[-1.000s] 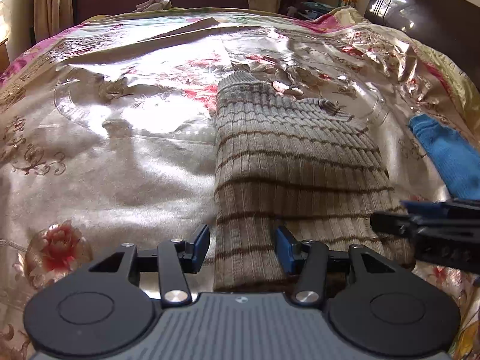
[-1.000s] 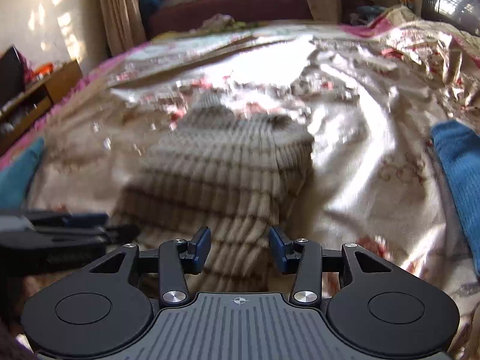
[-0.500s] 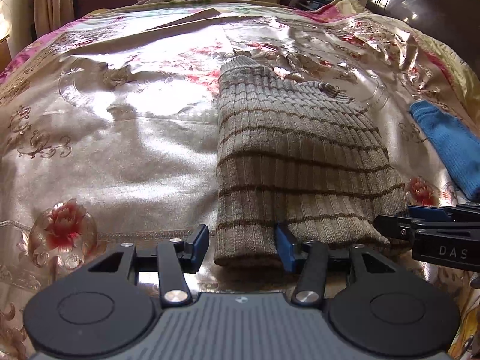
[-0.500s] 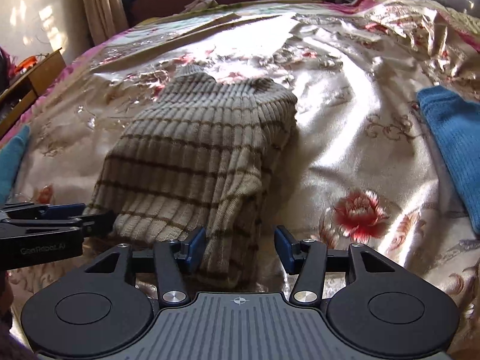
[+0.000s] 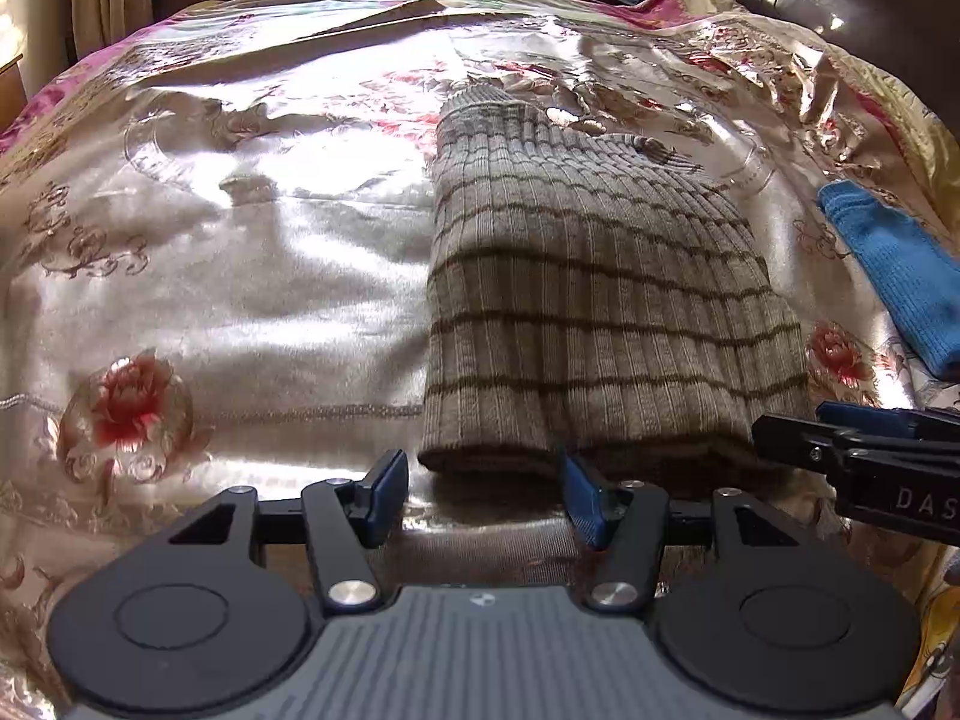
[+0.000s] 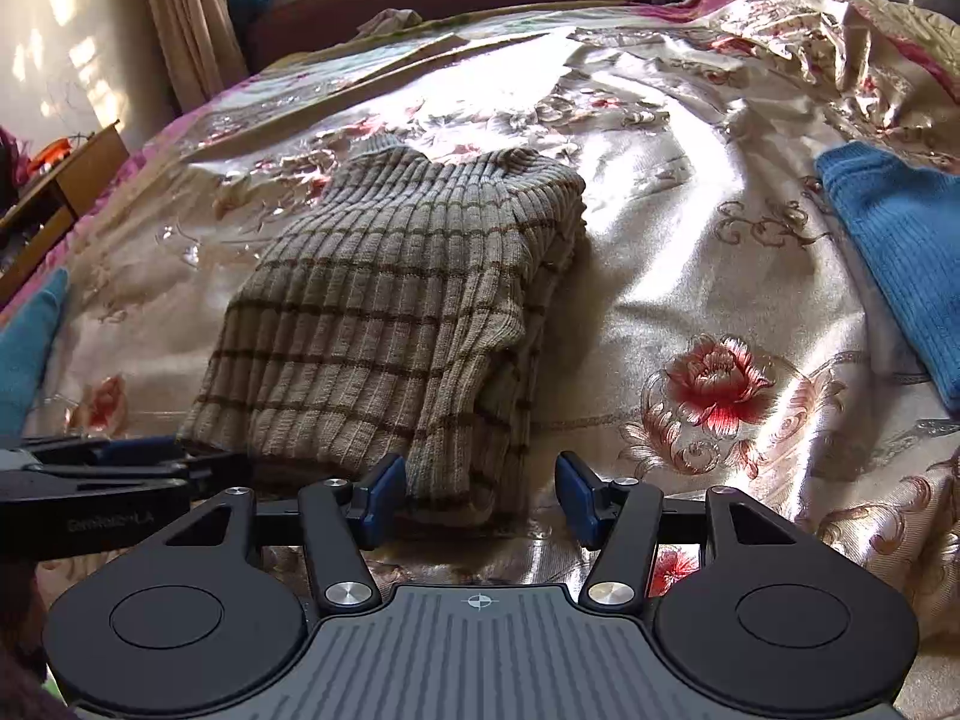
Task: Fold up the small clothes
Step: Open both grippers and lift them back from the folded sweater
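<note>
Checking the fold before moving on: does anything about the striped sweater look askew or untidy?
The beige ribbed sweater with brown stripes is folded unevenly: along its right edge, lower layers stick out past the top layer. Nothing looks damaged.

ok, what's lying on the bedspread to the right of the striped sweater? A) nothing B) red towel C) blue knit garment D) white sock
C: a blue knit garment lies on the bedspread right of the striped sweater, clear of it, in both wrist views.
</note>
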Demonstrator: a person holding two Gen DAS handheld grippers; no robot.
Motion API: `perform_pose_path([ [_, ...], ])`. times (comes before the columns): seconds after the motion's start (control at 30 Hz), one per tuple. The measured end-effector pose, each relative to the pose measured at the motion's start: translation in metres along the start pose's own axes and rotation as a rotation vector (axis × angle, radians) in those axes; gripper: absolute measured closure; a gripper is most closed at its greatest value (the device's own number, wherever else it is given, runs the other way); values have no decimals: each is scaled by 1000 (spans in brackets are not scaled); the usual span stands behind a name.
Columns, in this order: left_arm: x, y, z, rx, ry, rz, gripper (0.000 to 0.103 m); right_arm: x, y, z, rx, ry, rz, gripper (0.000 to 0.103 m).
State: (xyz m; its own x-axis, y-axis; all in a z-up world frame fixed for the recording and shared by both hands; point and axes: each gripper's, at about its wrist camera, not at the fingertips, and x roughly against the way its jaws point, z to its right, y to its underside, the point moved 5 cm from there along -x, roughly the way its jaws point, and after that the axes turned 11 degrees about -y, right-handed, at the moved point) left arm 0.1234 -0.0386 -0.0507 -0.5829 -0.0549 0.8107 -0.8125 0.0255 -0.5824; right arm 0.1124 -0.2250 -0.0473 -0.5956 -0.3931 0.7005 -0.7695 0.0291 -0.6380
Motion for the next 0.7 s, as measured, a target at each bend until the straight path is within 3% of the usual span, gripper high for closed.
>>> perform_pose_path([
  [0.43, 12, 10, 2, -3, -16, 17, 39, 3, 16, -17, 73, 5, 0, 43],
  [0.7, 16, 15, 4, -15, -41, 24, 34, 5, 21, -9, 24, 17, 29, 43],
])
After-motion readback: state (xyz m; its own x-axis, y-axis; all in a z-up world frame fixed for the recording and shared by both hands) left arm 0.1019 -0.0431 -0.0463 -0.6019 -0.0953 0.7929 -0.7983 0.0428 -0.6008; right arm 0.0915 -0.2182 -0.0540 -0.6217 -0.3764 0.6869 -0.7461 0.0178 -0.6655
